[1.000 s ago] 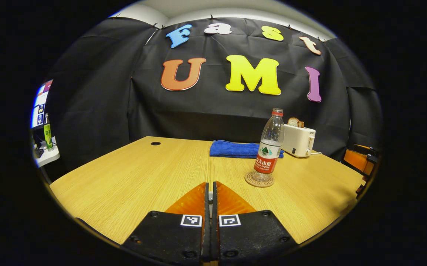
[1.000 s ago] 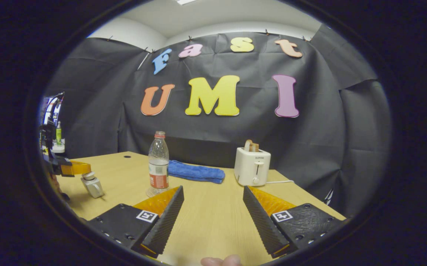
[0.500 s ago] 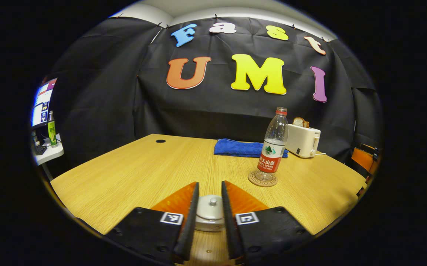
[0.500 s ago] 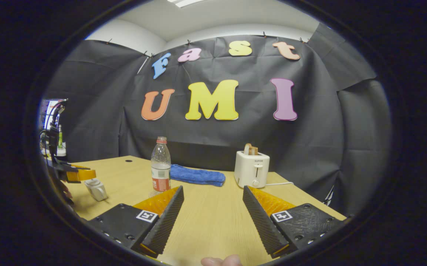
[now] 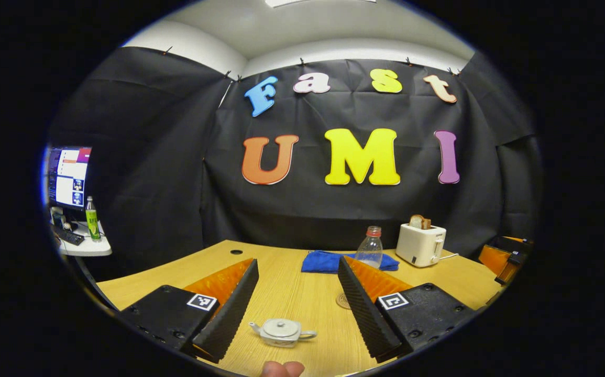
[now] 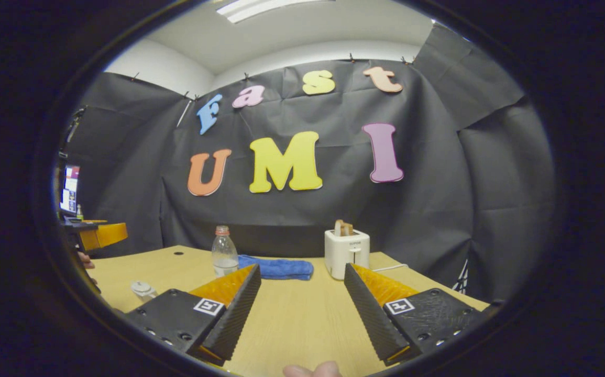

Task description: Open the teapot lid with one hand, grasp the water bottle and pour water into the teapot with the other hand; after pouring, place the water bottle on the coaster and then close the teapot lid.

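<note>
Left gripper view: the left hand-held gripper (image 5: 297, 303) hangs above the tabletop (image 5: 292, 285) with its jaws wide apart and empty. Between them, below, sits the small pale teapot (image 5: 282, 331), upright, spout to the left, handle to the right, its lid seated with a small knob on top. The coaster (image 5: 343, 300) peeks beside the right finger; the water bottle (image 5: 369, 250), clear with a red cap, stands behind it. Risk, as a judgement: the lid may be seated only loosely, so a nudge of the light pot could shift it.

Right gripper view: the right hand-held gripper (image 6: 302, 306) is likewise spread and empty. The bottle (image 6: 224, 257) stands upright and low on water; a passing finger could topple it.
</note>
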Available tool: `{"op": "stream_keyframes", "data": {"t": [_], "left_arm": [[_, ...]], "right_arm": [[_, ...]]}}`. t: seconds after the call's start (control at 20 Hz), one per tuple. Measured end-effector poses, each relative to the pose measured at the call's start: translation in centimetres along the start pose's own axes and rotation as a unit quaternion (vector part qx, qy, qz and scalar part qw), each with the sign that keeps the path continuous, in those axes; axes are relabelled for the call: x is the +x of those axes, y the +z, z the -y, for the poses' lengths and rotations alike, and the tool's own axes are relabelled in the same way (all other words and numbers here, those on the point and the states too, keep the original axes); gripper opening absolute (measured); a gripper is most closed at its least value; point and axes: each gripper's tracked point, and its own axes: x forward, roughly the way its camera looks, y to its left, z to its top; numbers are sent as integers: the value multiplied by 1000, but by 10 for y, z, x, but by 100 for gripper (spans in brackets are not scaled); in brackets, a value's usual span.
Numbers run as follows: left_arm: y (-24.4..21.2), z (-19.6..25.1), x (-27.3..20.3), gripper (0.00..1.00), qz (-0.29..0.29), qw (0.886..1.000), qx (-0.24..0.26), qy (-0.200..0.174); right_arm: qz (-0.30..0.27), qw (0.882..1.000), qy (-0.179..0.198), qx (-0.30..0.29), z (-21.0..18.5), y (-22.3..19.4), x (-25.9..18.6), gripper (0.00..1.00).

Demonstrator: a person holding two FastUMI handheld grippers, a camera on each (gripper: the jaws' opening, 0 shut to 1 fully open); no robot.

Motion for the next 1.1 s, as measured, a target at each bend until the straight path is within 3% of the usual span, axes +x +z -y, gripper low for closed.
{"op": "stream_keyframes", "data": {"t": [0.15,0.2,0.3,0.7,0.75,0.8,1.1], "left_arm": [[-2,28,-18,95,9,1000,21,-15],[-4,33,-23,95,15,999,28,-19],[-7,38,-30,95,18,999,26,-21],[-7,43,-40,96,20,999,18,-32],[-9,42,-39,100,18,999,20,-32],[-10,42,-38,95,16,999,23,-32],[-13,40,-36,96,14,999,26,-33]], "right_arm": [[6,1000,0,-8,-10,0,-14,95],[14,1000,3,-14,-14,-2,-19,92],[13,1000,2,-27,-19,-7,-27,95],[9,999,2,-40,-34,-9,-37,92],[6,999,0,-43,-33,-10,-40,96],[3,999,-3,-46,-33,-11,-40,96],[-10,999,-12,-44,-33,-15,-38,99]]}}
